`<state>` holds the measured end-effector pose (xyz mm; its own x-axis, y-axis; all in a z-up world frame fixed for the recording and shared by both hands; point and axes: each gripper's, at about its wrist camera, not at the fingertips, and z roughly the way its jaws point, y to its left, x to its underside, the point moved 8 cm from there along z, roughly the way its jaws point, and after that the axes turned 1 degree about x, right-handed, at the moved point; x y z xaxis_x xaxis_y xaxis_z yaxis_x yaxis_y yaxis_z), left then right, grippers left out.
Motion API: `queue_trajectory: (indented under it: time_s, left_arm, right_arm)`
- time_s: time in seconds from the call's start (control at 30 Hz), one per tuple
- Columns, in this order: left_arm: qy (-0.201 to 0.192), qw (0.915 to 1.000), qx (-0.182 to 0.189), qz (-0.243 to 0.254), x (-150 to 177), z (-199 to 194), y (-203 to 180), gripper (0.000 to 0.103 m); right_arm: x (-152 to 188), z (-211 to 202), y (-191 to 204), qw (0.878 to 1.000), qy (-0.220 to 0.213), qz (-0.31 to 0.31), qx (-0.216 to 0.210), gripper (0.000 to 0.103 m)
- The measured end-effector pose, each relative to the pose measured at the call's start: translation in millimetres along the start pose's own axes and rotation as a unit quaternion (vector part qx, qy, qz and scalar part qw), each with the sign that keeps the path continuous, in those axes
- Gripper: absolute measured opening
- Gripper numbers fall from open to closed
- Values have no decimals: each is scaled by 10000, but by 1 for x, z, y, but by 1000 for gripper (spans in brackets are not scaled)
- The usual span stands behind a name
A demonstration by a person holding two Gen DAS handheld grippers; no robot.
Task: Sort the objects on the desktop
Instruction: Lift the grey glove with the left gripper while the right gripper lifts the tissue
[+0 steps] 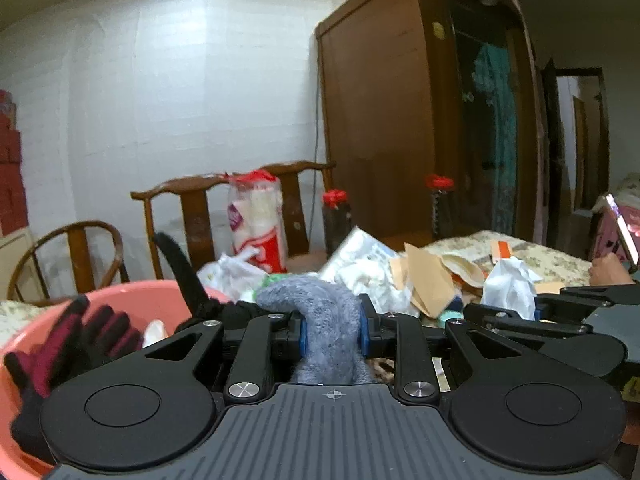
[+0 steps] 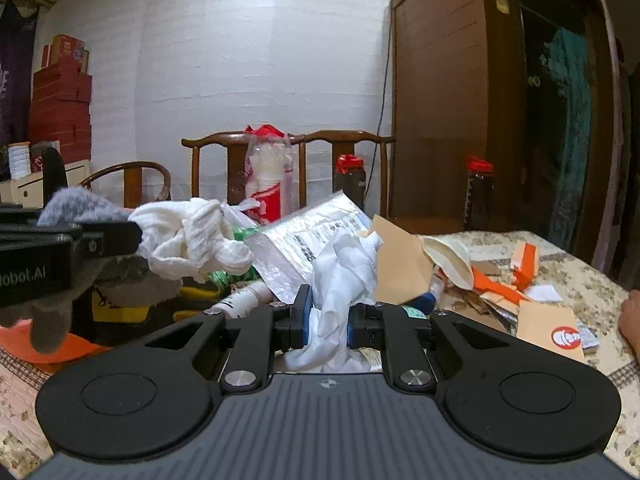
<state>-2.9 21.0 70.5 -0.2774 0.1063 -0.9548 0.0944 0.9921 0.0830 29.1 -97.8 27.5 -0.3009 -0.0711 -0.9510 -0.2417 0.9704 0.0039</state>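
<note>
My left gripper (image 1: 333, 334) is shut on a grey fuzzy sock (image 1: 320, 312), held beside a pink basin (image 1: 136, 296) that holds dark red and black gloves (image 1: 68, 340). My right gripper (image 2: 327, 320) is shut on a crumpled white plastic bag (image 2: 344, 276), over the cluttered table. In the right wrist view the left gripper (image 2: 60, 248) shows at the left with the grey sock (image 2: 80, 204) hanging from it. The right gripper (image 1: 560, 312) shows at the right of the left wrist view with the white bag (image 1: 508, 284).
The floral-cloth table (image 2: 580, 276) carries a white cloth (image 2: 192, 236), a silver foil package (image 2: 308, 236), brown envelopes (image 2: 400, 264), orange card scraps (image 2: 496, 284) and a white tube (image 2: 244, 300). Wooden chairs (image 2: 280, 140) and a wardrobe (image 2: 440, 100) stand behind. A person's hand (image 2: 630, 320) rests at the right edge.
</note>
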Motion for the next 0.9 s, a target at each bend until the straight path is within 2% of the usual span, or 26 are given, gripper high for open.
queue_trajectory:
  time_s: [0.23,0.47,0.7,0.8,0.9]
  left_arm:
    - [-94,9998,-126,-93,-13,-9,30,20]
    - [-150,9998,-54,-79,-25,-24,47,20]
    - [-428,9990,-60,94,-46,-43,42,20]
    - [-524,9984,-159,106,-59,-50,45,20]
    - [-784,9961,-352,194,-74,-61,50,20]
  right_arm:
    - [-24,-1,37,9993,-172,-168,-272,18]
    - [-45,-4,76,9971,-370,-359,-551,18]
    - [-48,-12,79,9970,-404,-410,-514,18]
    - [-50,-18,81,9968,-435,-430,-510,18]
    - [-54,-24,82,9964,-481,-442,-532,18]
